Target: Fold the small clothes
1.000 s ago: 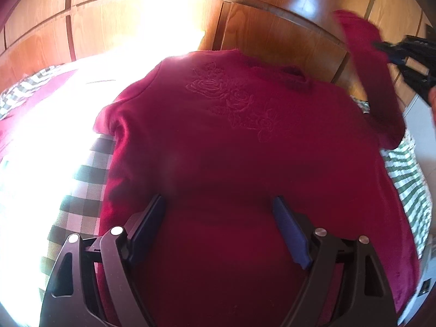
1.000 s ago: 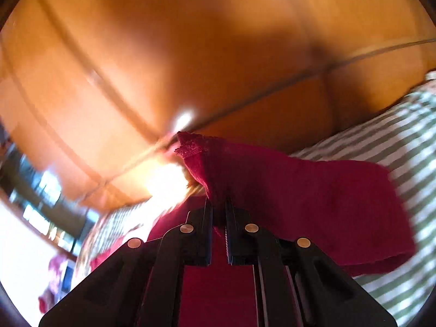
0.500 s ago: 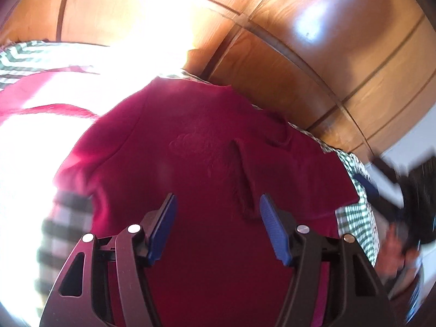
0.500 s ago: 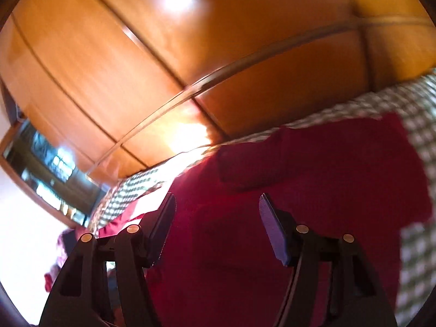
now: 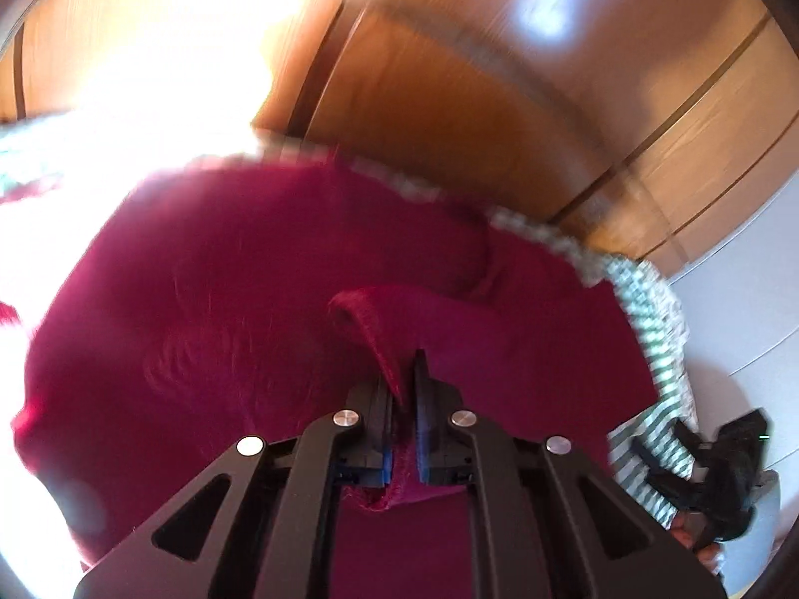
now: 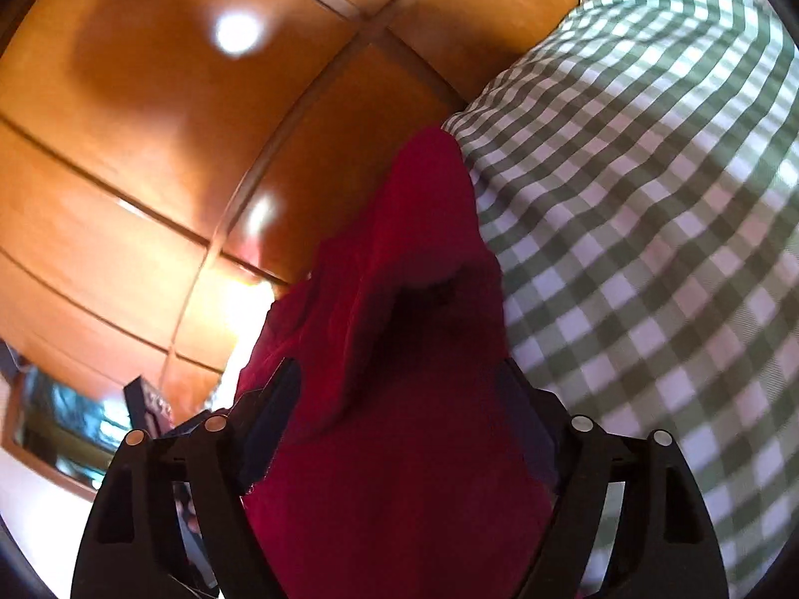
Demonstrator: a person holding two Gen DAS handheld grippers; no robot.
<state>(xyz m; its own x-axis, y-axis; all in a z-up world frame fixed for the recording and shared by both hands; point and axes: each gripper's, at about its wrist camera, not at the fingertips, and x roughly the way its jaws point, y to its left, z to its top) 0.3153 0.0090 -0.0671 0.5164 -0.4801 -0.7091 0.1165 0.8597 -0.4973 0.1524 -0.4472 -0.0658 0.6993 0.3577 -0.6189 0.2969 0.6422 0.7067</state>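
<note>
Now my left tongs (image 5: 402, 394) sit low and centre in the left wrist view, pinched narrow on a raised edge of the red sweater (image 5: 239, 309); I judge it to be the cuff end of a sleeve, though blur makes that uncertain; the held strip runs from the tips up and leftward to a rolled end just above centre, so its long axis lies roughly along my fingers; my right tongs (image 6: 399, 399) stand wide apart at the bottom of the right wrist view, gripping nothing, with a ridge of the same sweater (image 6: 399, 449) between the two fingers; whether the cloth touches the pads I cannot tell; that ridge stretches away toward the upper centre of the frame, so the garment lies straight ahead of both tools; the left one already has the fabric, so I think the coming fold turns on where it carries that strip across the body spread in the left half of its frame; the sweater rests on a bed under a green-and-white checked cover (image 6: 649, 249), which fills the right side of the right view; behind, brown wooden panels (image 6: 150, 125) with glare spots take the upper left.
</note>
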